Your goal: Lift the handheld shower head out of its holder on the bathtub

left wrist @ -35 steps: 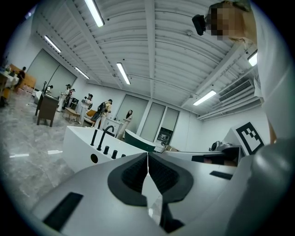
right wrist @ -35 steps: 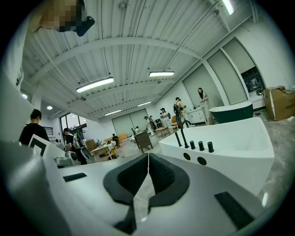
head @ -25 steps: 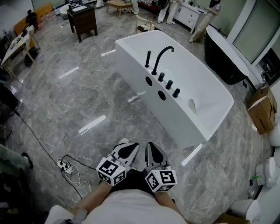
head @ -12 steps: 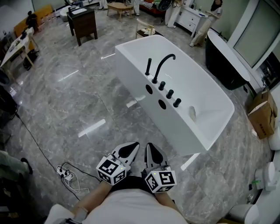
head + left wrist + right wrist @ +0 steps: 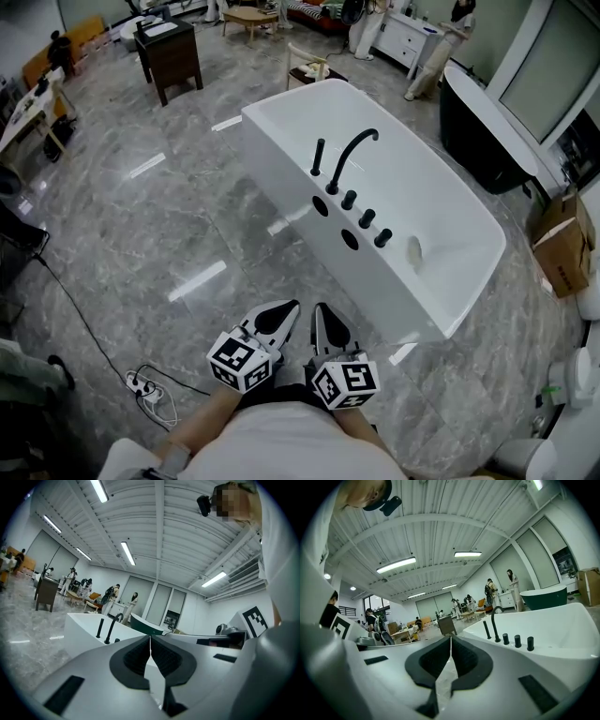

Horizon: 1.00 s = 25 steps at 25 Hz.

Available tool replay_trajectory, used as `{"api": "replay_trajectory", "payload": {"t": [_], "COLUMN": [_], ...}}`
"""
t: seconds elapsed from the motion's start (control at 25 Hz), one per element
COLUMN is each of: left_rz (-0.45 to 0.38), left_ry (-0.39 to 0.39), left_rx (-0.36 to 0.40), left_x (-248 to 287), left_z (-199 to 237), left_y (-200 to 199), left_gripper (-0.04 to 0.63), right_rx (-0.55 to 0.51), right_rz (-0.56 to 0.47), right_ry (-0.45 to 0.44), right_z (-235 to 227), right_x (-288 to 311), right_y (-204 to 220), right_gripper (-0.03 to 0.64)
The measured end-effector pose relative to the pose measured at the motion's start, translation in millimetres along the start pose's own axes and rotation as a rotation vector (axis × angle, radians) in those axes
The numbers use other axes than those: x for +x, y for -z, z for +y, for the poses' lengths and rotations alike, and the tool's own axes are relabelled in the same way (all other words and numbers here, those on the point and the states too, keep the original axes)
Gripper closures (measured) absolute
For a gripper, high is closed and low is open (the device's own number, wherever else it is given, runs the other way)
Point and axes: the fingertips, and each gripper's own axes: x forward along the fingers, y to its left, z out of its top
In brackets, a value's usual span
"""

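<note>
A person is standing on the grey marble floor (image 5: 141,234) of a showroom, holding two handheld tools side by side, low and close to the body. Both are pointing towards a white freestanding bathtub (image 5: 281,164) and are well apart from it. The left tool (image 5: 289,309) is closed, its dark ribbed pads meeting with nothing between them. The right tool (image 5: 320,314) is likewise closed and empty, its jaws pressing together along a thin seam.

The handheld shower head (image 5: 319,157), a slim black wand, is sitting upright in its holder on the tub's near rim, untouched. Just beside it a curved black spout (image 5: 352,155) is arching over the basin, and a row of black knobs (image 5: 367,217) is running along the same rim towards the tub's far end.

A white power strip with its cable (image 5: 145,384) is lying on the floor to the person's left. A dark wooden cabinet (image 5: 171,52) is standing beyond the bathtub near the back of the room, a second, dark bathtub (image 5: 483,117) is sitting to the right by the wall, and a cardboard box (image 5: 562,239) is resting at the right edge. Several people are gathering around furniture in the background.
</note>
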Motion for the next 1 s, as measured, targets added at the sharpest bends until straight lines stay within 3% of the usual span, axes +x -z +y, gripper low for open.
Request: {"api": "replay_trajectory", "payload": {"t": [1.0], "left_rz": [-0.017], "left_ry": [0.068], "left_rx": [0.021], "left_x": [57], "left_z": [128], "left_y": [-59], "left_gripper": [0.583], "right_rx": [-0.013], "right_rz": [-0.021], "right_ry": [0.038], "right_z": [0], "right_x": [142], "right_y": [-20], "right_gripper": [0.598]}}
